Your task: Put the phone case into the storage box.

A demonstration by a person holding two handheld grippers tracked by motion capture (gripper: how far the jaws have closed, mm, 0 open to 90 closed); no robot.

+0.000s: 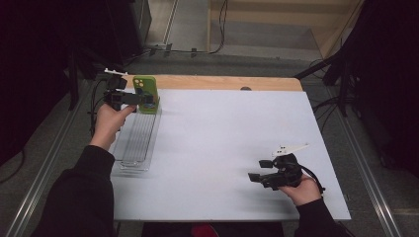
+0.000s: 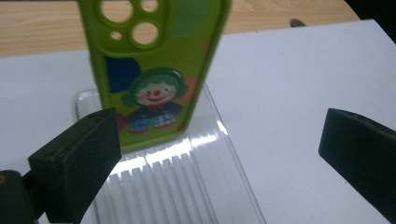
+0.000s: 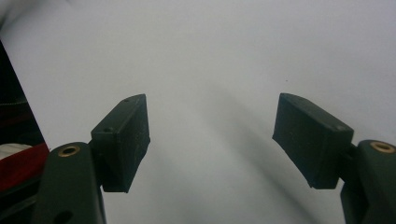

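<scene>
A: Item: green phone case (image 2: 156, 70), standing upright at the far end of the clear ribbed tray (image 2: 187, 186). Left gripper (image 1: 132, 98) just beside it, jaws wide, nothing held.

B: Right gripper (image 1: 269, 175): parted, empty, over the white table (image 1: 222, 148). Risk: a nudge likely topples the case.

Lime-green phone case (image 2: 154, 70) with a clown print
The clown has green hair, a red nose and a blue checked outfit; the ribbed tray (image 2: 187, 186) is clear, the table sheet (image 2: 299, 74) white.
</scene>
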